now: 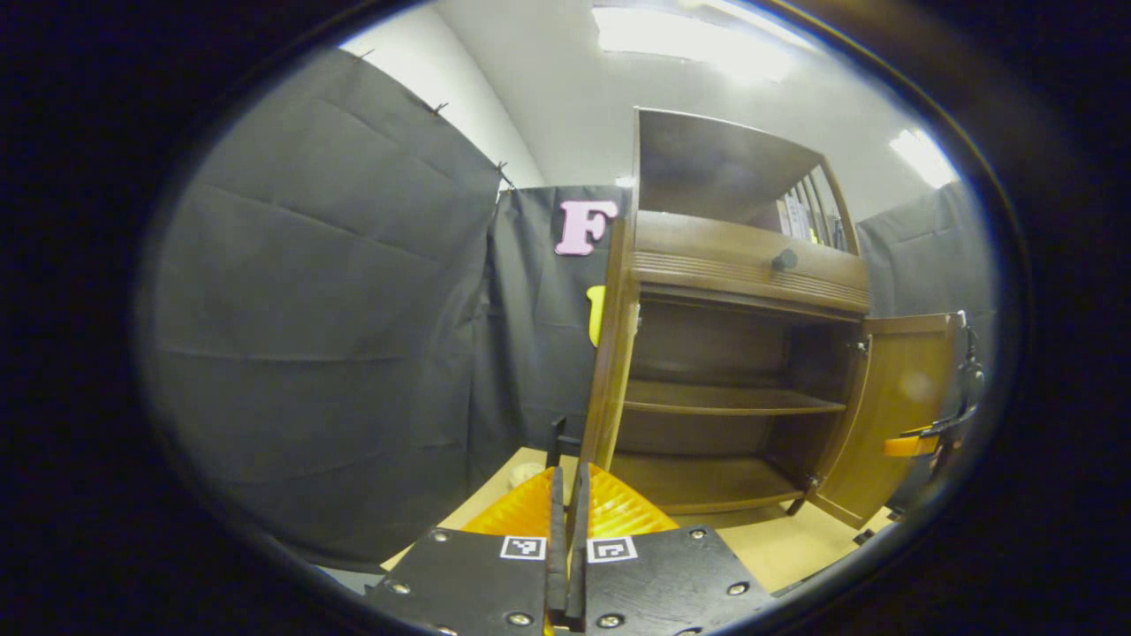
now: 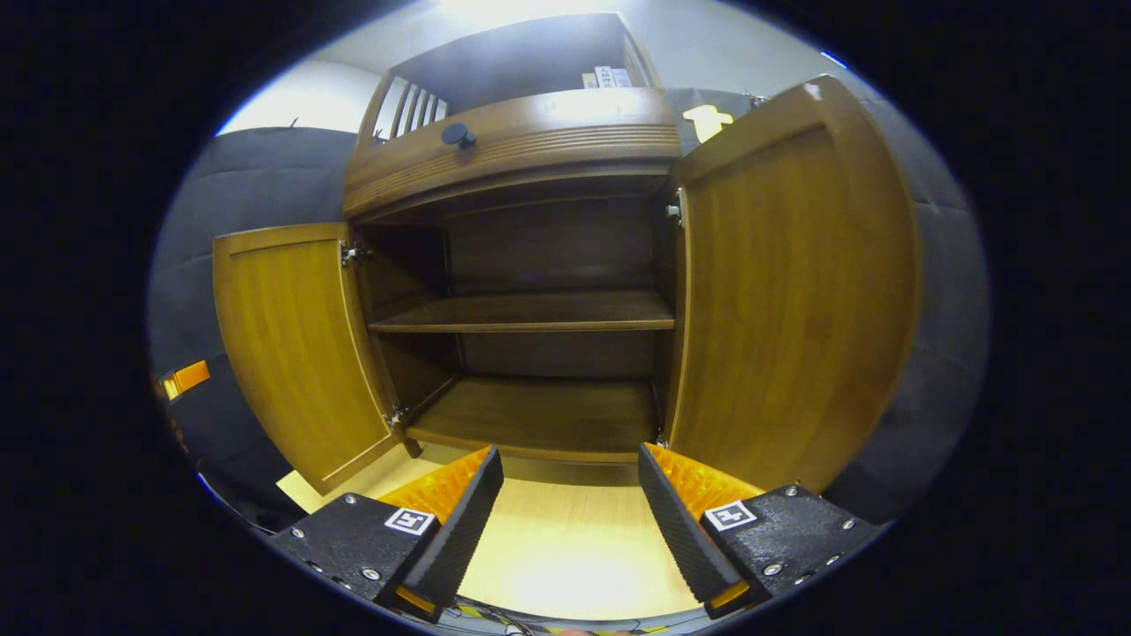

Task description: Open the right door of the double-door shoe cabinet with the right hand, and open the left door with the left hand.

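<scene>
shoe cabinet [image 2: 530, 309] doors open, shelves [image 2: 521, 314] bare

The shoe cabinet [image 2: 530, 291] stands on the table [image 2: 565, 548] before me, backed by the booth wall. Both its doors stand swung outward: the left door [image 2: 292, 353] to one side, the right door [image 2: 786, 309] to the other, with the shelf [image 2: 530, 314] between them, above the cabinet floor. A drawer knob [image 2: 458, 134] sits above the opening. My left gripper [image 1: 565, 495] is at the left door's edge; my right gripper [image 2: 570, 495] hangs before the opening.
</scene>
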Demonstrator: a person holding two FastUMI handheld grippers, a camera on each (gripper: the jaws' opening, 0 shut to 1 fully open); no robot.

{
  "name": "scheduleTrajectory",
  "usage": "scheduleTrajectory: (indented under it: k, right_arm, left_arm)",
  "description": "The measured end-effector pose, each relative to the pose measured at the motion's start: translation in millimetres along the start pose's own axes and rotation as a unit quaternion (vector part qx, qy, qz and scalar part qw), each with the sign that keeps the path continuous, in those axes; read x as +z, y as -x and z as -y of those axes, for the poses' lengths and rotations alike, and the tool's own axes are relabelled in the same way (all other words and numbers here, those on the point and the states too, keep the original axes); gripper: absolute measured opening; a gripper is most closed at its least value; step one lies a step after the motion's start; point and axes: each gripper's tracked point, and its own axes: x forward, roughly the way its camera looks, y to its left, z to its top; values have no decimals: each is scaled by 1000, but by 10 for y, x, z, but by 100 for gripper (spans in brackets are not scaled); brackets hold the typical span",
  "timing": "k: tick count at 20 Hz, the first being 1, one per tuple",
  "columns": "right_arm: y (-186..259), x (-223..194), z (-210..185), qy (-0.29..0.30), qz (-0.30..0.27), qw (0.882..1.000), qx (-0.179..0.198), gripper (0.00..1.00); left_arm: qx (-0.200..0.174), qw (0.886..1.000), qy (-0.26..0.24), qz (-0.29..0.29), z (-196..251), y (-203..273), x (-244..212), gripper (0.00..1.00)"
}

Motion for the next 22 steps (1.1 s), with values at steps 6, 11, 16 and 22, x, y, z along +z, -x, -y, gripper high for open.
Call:
scheduleTrajectory:
  k: [6,11,16,22]
  right_arm:
    - [548,48,142,12,24,999,22,92]
    - [845,330,522,3,109,994,7,92]
    - [1083,210,930,-4,120,992,-28,95]
    - [1187,58,1044,1,95,995,-24,95]
  left_arm:
    - [41,999,-22,13,735,314,243,37]
    - [71,997,-10,-5,1147,406,69,100]
    - [69,997,40,17,1310,569,66,100]
    - [64,996,48,50,1379,674,228,100]
